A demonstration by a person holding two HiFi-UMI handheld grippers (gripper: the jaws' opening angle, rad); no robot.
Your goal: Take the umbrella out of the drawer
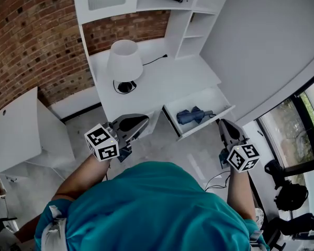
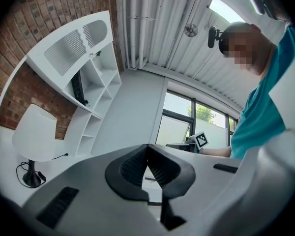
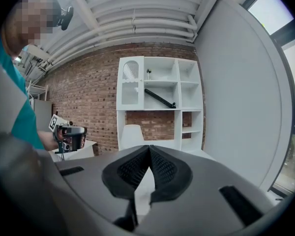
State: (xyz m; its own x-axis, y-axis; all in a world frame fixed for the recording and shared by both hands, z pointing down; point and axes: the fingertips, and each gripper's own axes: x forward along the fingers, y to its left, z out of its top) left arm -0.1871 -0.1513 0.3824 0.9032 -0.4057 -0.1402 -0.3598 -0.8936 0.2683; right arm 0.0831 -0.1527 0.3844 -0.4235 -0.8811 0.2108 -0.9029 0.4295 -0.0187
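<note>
A folded blue umbrella lies in the open white drawer under the desk top, seen in the head view. My left gripper hovers left of the drawer, in front of the desk edge, shut with nothing between its jaws. My right gripper sits just right of the drawer's front corner, also shut and empty. In the left gripper view the left gripper has its pads meeting at the tip. In the right gripper view the right gripper points towards the shelves. Neither gripper view shows the umbrella.
A white lamp stands on the desk, below a white shelf unit holding a long black object. A low white table is at the left, a grey wall at the right, and black bags on the floor.
</note>
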